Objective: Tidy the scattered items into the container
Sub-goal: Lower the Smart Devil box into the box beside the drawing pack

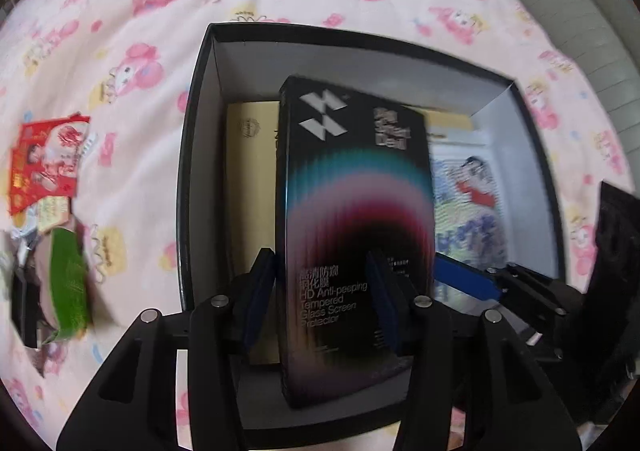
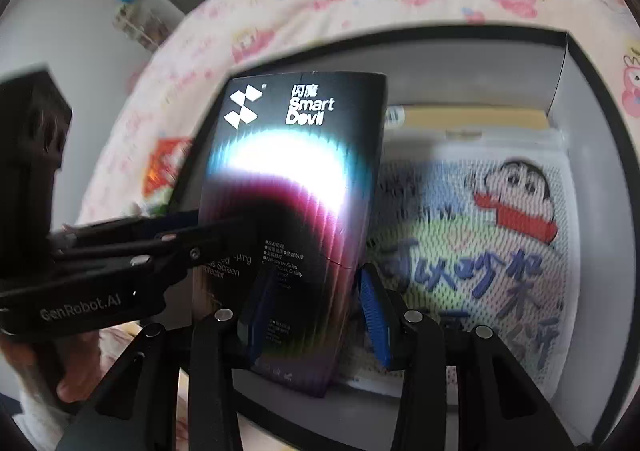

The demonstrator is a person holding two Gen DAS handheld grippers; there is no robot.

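A black Smart Devil screen-protector box hangs tilted over the open black container. My left gripper is shut on the box's lower part. My right gripper also has its blue pads on either side of the same box, shut on it. The left gripper shows in the right wrist view at the left. Inside the container lie a cartoon-print pouch and a yellow booklet.
The container sits on a pink cartoon bedsheet. To its left lie a red packet and a green packet. A grey wall and shelf are past the bed's edge.
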